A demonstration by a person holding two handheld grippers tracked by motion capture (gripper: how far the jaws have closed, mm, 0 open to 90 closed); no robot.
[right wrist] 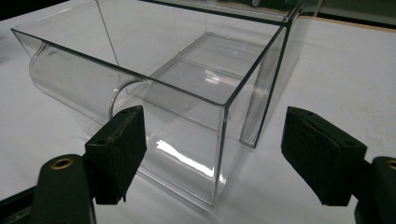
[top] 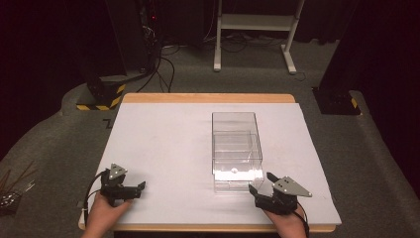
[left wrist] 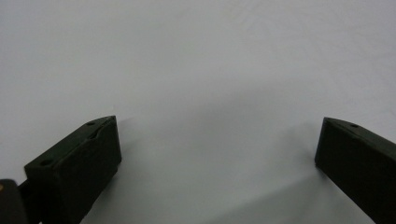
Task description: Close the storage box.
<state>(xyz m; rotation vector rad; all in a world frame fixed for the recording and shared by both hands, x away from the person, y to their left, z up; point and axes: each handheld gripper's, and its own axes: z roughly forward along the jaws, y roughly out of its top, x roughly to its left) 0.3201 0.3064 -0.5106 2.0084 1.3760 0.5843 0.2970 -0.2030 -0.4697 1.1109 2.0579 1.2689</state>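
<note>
Beside the clear drawer box, right gripper gapes, untouching.

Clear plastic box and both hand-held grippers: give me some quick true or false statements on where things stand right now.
1. The clear box has its drawer pulled out toward the person. True.
2. The right hand-held gripper is clamped on the drawer. False: its jaws are open, near the drawer's front corner.
3. The left hand-held gripper is open over bare white table. True.
4. The drawer holds several items. False: it looks empty.
</note>
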